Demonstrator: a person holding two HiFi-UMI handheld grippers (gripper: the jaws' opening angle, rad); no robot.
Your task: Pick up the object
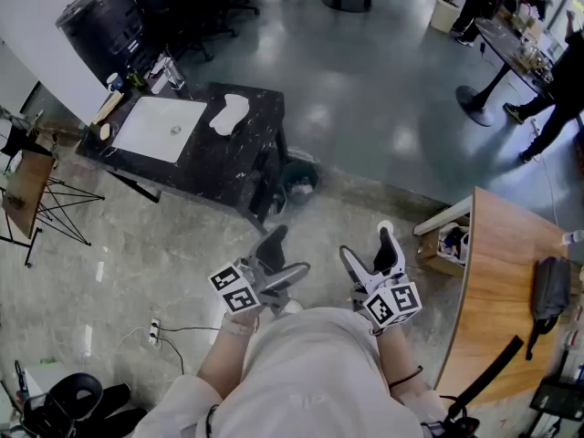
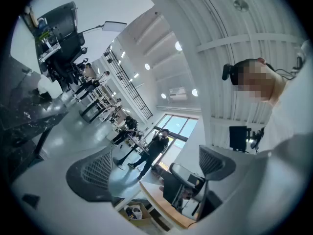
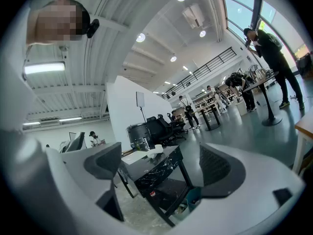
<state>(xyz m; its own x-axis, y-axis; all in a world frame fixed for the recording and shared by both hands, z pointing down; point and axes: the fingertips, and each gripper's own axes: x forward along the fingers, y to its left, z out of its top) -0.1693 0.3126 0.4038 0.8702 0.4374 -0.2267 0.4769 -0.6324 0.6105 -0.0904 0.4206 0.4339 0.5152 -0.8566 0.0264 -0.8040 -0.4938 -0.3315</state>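
Object not identified with certainty; likeliest candidate the white lumpy cloth-like piece (image 1: 227,114), lying on the black marble-patterned table (image 1: 228,162) just beside a white rectangular sheet (image 1: 160,128), well apart from both grippers. Left gripper (image 1: 290,249) and right gripper (image 1: 365,242) held close to the body above the grey stone floor (image 1: 137,263), jaws of each spread wide, nothing between them. Judged as the approach step, nothing grasped yet; next calls for walking to the table, lowering one gripper around the piece, then closing.
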